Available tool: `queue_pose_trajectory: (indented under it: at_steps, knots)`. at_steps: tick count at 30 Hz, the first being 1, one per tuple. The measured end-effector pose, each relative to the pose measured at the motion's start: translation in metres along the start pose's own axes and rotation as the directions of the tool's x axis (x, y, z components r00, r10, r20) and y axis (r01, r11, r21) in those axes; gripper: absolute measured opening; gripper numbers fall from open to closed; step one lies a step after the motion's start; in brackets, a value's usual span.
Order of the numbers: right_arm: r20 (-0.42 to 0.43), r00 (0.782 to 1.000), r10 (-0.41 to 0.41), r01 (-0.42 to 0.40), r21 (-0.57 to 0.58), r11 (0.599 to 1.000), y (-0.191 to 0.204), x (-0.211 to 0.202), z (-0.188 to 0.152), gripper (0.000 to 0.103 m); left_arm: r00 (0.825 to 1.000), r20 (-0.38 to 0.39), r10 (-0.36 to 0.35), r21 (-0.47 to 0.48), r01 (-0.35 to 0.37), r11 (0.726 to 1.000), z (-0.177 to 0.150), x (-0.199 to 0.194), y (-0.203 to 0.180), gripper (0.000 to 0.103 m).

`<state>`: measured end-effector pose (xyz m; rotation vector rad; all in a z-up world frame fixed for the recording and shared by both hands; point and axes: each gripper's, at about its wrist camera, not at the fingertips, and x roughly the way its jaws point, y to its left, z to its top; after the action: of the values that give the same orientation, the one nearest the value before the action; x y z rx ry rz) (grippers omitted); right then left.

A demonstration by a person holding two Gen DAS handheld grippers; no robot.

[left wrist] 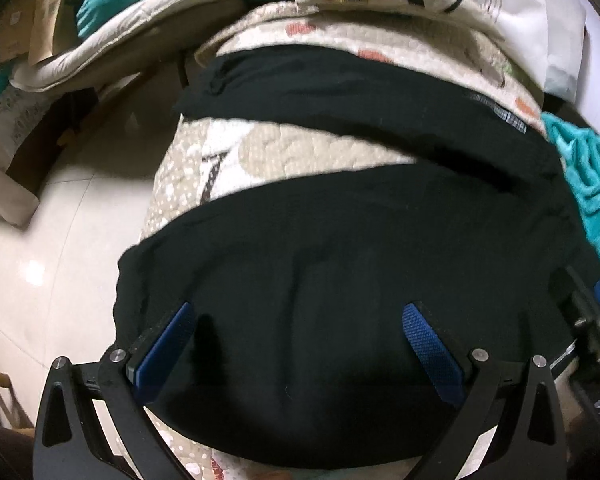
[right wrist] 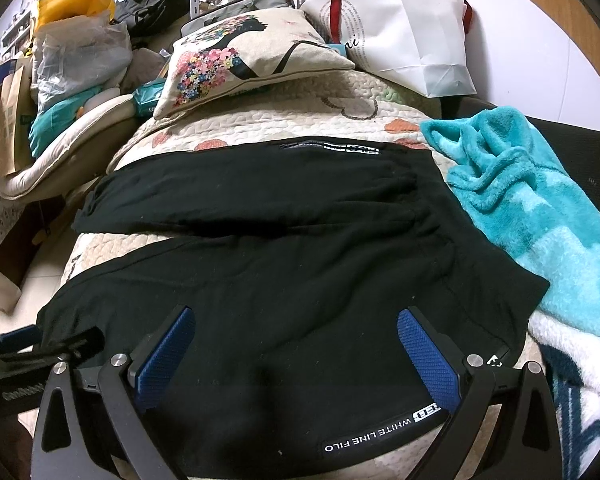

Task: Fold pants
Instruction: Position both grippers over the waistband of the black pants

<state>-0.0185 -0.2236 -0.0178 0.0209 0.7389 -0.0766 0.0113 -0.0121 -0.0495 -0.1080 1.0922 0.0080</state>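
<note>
Black pants [right wrist: 284,248] lie spread flat on a quilted bedspread [right wrist: 260,128], both legs running to the left with a gap of quilt between them; they also show in the left wrist view [left wrist: 340,248]. My right gripper [right wrist: 296,316] is open, its blue pads [right wrist: 428,356] wide apart above the near leg by the hem with white lettering. My left gripper [left wrist: 300,312] is open above the near leg further left. The left gripper also shows at the left edge of the right wrist view [right wrist: 24,344].
A teal fleece blanket [right wrist: 532,200] lies right of the pants. A floral cushion [right wrist: 240,60] and a white paper bag [right wrist: 408,24] sit at the back. Bags and boxes [right wrist: 72,48] crowd the back left. The bed edge drops to a tiled floor [left wrist: 40,260] on the left.
</note>
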Motion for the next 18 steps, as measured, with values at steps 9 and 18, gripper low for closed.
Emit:
queue_pose_trajectory:
  at_steps: [9,18]
  knots:
    - [-0.001,1.0,-0.001,0.001,0.001,1.0,0.0005,0.0003,-0.0007,0.103,0.999,-0.044,-0.006,-0.001,0.006,1.0,-0.0064,0.012,0.001,0.103]
    - [-0.008,1.0,0.003,-0.002,0.002,1.0,-0.001,0.0008,0.0005,0.103,0.996,-0.071,-0.05,-0.017,0.049,0.999,-0.0038,0.0083,0.0051,0.098]
